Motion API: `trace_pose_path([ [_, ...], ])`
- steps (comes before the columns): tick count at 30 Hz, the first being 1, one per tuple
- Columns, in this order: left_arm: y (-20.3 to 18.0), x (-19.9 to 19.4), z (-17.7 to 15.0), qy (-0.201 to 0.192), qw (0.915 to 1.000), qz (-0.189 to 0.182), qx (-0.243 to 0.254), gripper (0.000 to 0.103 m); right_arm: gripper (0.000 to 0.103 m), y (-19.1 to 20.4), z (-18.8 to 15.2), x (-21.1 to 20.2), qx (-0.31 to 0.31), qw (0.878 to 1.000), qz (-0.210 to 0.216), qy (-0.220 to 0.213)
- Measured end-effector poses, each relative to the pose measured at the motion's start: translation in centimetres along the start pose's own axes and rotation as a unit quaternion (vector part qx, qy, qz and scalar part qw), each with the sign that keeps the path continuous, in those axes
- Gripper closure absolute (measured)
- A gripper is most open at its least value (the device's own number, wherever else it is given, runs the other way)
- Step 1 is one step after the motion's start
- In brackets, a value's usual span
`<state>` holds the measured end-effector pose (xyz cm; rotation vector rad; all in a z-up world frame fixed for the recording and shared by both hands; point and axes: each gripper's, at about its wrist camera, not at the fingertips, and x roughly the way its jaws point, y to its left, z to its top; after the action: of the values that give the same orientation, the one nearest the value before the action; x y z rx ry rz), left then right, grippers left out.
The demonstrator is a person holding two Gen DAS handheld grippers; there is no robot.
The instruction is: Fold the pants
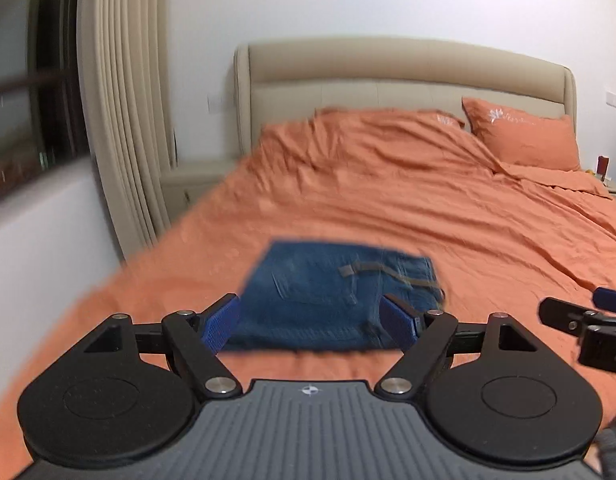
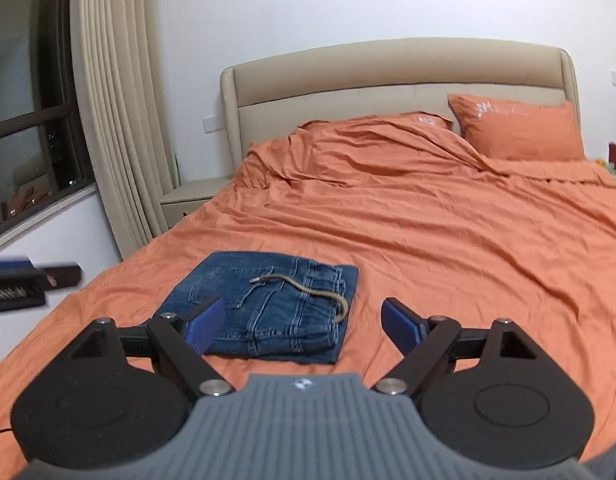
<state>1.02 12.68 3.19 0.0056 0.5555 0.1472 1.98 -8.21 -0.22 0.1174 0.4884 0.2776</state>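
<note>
At the far left of both views a dark window sits beside pleated beige curtains, with a pale nightstand low against them. In the right wrist view, a blurred part of the left tongs pokes in at the left edge, well apart from the denim. Moving rightward, the pants lie folded into a compact blue rectangle on the orange sheet of the bed, in the lower centre of the frame, with a tan drawstring curling across the top layer near the waistband. The right tongs fill the bottom of that view, blue pads spread wide and gripping nothing; the left pad overlaps the near left corner of the denim in the picture, while the right pad sits over bare sheet. In the left wrist view, which is blurred, the left tongs are likewise wide apart and empty, with the pants seen between the pads and beyond them. Whether either pair touches the fabric cannot be told. Farther back stands a beige padded headboard, and at the upper right an orange pillow leans against it. At the right edge of the left wrist view, part of the right tongs shows.
</note>
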Motion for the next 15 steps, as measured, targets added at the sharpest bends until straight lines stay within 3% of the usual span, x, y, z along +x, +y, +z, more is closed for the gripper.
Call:
trace_pose_path([
  [6, -0.9, 3.6, -3.8, 0.056, 0.998, 0.028, 0.003, 0.01, 0.021, 0.9, -2.6, 3.4, -0.011, 1.0, -0.011, 0.023],
  [9, -0.8, 4.5, -4.8, 0.067, 0.9972, 0.034, -0.001, 0.01, 0.021, 1.3, -4.0, 5.2, -0.001, 0.999, -0.006, 0.04],
  [15, -0.8, 5.8, -6.5, 0.081, 0.9958, 0.044, -0.004, 0.01, 0.022, 1.9, -5.8, 8.0, 0.009, 0.998, -0.036, 0.054],
])
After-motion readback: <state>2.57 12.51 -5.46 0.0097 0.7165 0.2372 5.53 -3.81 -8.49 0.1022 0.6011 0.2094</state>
